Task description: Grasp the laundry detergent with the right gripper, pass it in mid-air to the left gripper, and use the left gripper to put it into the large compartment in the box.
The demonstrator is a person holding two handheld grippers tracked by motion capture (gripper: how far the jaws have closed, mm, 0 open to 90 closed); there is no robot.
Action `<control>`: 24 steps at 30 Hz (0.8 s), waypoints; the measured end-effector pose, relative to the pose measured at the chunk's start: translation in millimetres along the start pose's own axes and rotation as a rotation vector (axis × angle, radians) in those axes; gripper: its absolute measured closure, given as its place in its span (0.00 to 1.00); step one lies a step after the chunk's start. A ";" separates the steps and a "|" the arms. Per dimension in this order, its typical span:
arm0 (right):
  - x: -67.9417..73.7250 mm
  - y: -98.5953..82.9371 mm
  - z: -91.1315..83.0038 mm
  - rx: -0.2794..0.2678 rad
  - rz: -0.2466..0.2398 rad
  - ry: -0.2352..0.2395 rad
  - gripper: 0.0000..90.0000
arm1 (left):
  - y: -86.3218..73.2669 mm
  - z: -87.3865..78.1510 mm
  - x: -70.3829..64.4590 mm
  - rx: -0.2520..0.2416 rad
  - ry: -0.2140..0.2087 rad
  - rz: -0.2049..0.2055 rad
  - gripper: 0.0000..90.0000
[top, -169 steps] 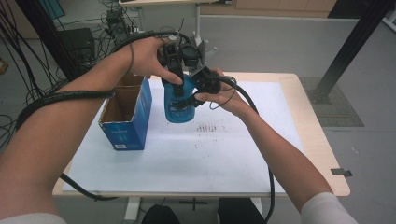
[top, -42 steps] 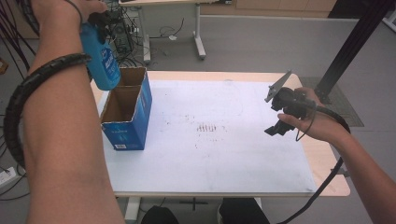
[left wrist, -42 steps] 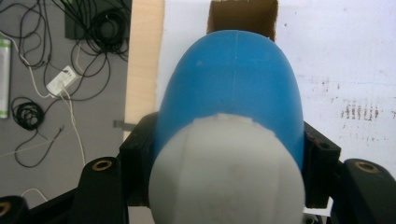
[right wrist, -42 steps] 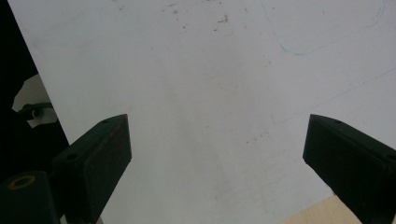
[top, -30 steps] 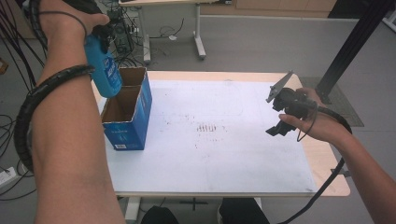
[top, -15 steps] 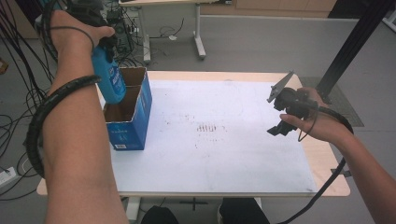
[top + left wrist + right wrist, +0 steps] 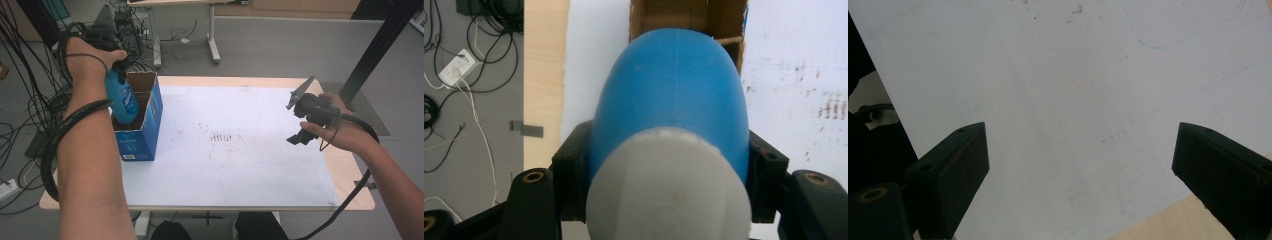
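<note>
Spreading across most of the high view, the bench [image 7: 240, 165] carries a white sheet with a few dark smudges at its middle. At its left end, directly below the left jaws, stands an open blue cardboard box [image 7: 142, 127] with brown flaps and an inner divider. Next in size is the blue bottle [image 7: 121, 100], held upright and neck-up by the left gripper [image 7: 107, 47]; its lower part already dips into the box's near compartment, though whether its base touches the floor of the box cannot be told. In the left gripper view the bottle [image 7: 674, 110] swells out from between the jaws, which clamp its shoulder just under the white cap [image 7: 669, 190] (the box mouth shows beyond it). Smallest, the right gripper [image 7: 306, 120] hangs over the bench's right end, well apart from the box, its jaws spread wide with nothing but the white sheet between them.

By my reading the job is nearly done: the bottle is lined up and partly lowered; what remains is to settle it, release, and lift the left jaws clear.
</note>
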State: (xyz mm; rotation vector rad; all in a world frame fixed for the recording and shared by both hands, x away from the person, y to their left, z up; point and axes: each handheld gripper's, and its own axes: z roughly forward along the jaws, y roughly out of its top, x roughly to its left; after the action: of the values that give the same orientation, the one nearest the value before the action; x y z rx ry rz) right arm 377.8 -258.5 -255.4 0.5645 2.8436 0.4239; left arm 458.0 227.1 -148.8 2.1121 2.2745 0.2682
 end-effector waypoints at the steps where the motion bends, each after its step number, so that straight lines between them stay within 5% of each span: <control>1: -0.3 0.0 0.2 0.002 0.000 -0.001 0.09 | -0.1 5.2 -1.5 0.005 0.005 0.005 0.41; 24: -1.1 -0.9 5.9 0.018 0.005 0.001 0.09 | -9.6 82.9 -23.1 0.016 -0.005 0.033 0.41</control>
State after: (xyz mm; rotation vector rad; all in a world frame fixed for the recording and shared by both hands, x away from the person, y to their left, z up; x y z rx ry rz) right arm 380.0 -258.3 -261.0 0.5747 2.8501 0.3995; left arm 461.7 212.5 -234.0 2.1575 2.2485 0.2458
